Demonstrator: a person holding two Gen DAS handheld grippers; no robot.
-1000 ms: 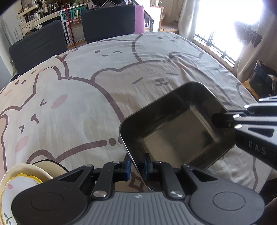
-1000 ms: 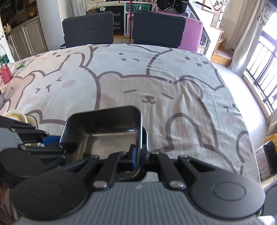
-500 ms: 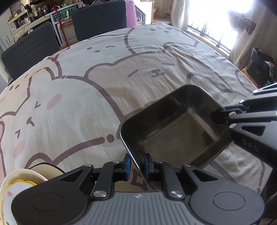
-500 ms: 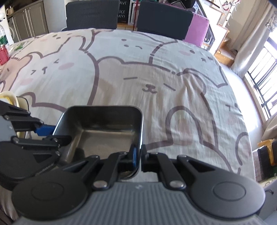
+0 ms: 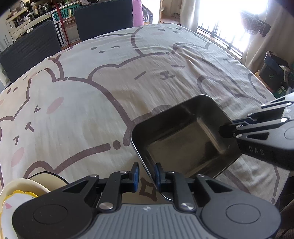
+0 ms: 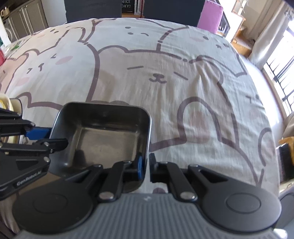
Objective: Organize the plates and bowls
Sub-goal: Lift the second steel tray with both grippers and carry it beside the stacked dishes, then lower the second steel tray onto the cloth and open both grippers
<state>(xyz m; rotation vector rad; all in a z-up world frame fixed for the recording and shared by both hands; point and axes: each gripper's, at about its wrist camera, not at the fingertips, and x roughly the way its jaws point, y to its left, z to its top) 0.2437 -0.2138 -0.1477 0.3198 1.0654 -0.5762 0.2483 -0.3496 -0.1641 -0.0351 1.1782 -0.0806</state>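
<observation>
A square steel tray hangs low over the bear-print tablecloth. My left gripper straddles its near-left rim; its jaws are opening, and cloth shows between the left pad and the rim. In the right wrist view the same tray has its right wall pinched by my right gripper, which is shut on it. The left gripper reaches in from the left there, and the right gripper comes in from the right in the left wrist view. A stack of cream bowls sits at the near left.
Dark chairs and a pink one stand along the table's far side. The table's right edge drops toward a bright window and bags on the floor. Cabinets stand at the far left.
Both grippers and the tray have sunk a little toward the cloth. The left gripper's pads have spread slightly apart around the rim. The right grip is unchanged.
</observation>
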